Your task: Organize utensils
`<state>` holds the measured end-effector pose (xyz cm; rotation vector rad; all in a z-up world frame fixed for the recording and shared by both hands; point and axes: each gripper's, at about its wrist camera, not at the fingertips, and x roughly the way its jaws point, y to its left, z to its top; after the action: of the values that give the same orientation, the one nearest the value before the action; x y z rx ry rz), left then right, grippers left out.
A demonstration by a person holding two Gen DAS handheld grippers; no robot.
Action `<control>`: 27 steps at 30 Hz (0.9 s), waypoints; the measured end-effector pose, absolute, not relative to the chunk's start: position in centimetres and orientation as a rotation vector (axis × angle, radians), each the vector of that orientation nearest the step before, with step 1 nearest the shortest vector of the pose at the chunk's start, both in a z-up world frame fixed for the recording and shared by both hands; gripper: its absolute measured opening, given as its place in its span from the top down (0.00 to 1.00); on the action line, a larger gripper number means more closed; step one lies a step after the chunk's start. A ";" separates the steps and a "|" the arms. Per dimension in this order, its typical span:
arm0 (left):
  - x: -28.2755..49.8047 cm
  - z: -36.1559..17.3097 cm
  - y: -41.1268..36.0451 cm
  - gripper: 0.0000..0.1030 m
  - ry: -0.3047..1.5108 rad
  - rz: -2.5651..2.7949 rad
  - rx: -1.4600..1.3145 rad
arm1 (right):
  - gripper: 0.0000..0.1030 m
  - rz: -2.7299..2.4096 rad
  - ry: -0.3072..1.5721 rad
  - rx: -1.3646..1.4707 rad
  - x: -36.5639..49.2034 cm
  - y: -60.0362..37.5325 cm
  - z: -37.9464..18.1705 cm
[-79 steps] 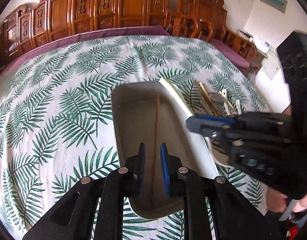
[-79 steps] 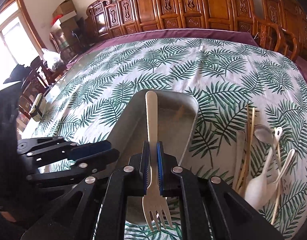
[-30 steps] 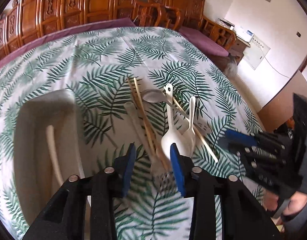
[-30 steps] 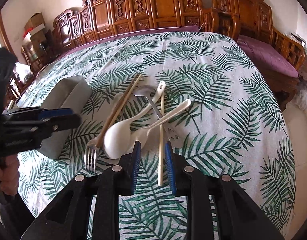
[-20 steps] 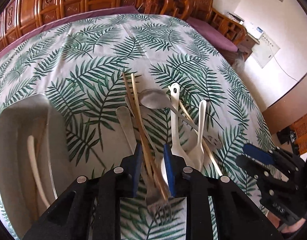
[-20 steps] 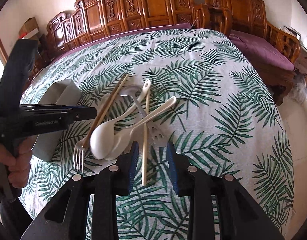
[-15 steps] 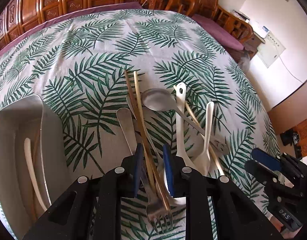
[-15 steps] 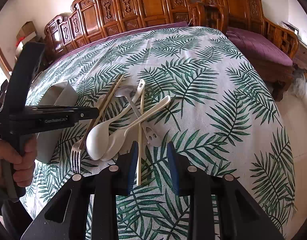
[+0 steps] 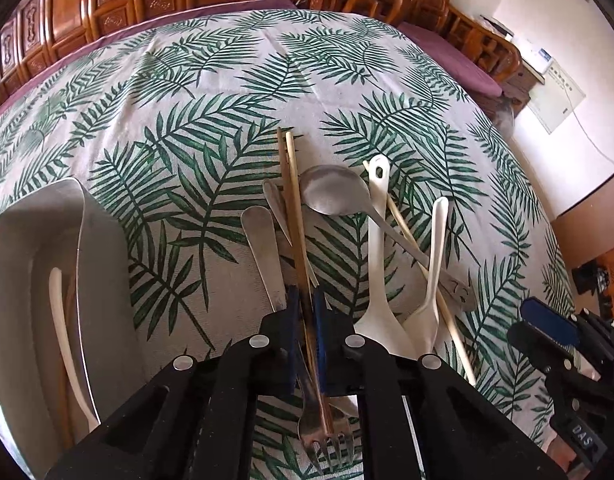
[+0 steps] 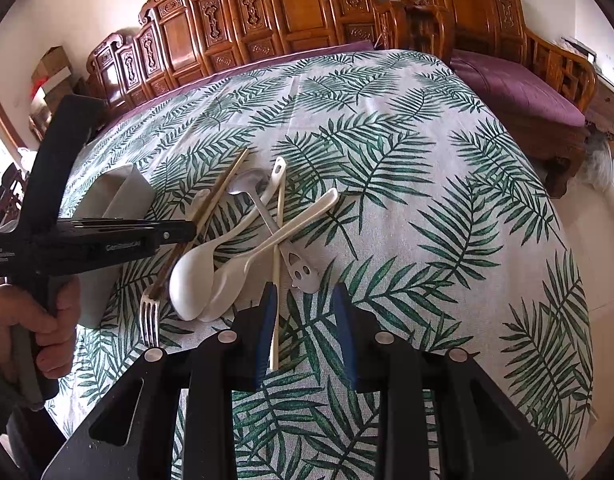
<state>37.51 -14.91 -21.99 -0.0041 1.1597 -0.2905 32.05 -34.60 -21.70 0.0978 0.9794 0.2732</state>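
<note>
- Clamping hard: left gripper (image 9: 305, 312) closed together on a brown chopstick (image 9: 287, 200), blue pads nearly touching either side of the stick.
- Ran lengthwise away from the camera, that chopstick, far tip toward the carved wooden chairs (image 10: 267, 12), near end lost under the gripper body.
- Lay right alongside it a paler chopstick (image 9: 294, 176), same axis, touching or nearly so.
- Pointed tines toward the camera: metal fork (image 9: 327, 440), handle partly hidden behind the pads, so hard to say whether pinched too.
- Sat crossed in a heap on the leaf-print tablecloth (image 9: 227, 92): steel spoon (image 9: 335, 196), bowl far, handle slanting near-right; two white spoons (image 10: 195, 276), bowls near, handles fanning away.
- Hovered with fingers apart: right gripper (image 10: 305, 320), just over the near end of a pale chopstick (image 10: 278, 240) aimed away, touching nothing clearly.
- Stood at the left edge: grey tray (image 9: 103, 260), cropped by the frame, one white utensil (image 9: 63, 320) lying lengthwise inside, its type unclear.
- Showed only as a black side profile in the right view, left gripper (image 10: 107, 240), hand (image 10: 47, 332) cut off below.
</note>
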 end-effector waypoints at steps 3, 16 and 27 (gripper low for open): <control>37.1 -21.5 -14.8 0.96 1.148 -0.303 0.003 | 0.69 0.271 0.984 0.095 32.1 -34.6 -21.9; 31.4 -17.6 -13.2 0.96 1.033 -0.354 0.019 | 0.69 0.289 0.974 0.070 31.6 -33.5 -21.6; 26.8 -15.2 -10.3 0.96 0.959 -0.382 -0.044 | 0.69 0.272 0.968 0.023 31.8 -33.8 -21.9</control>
<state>26.76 -10.26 -15.23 -0.0440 0.9591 -0.3820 31.77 -33.84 -21.90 0.0228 0.9681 0.2717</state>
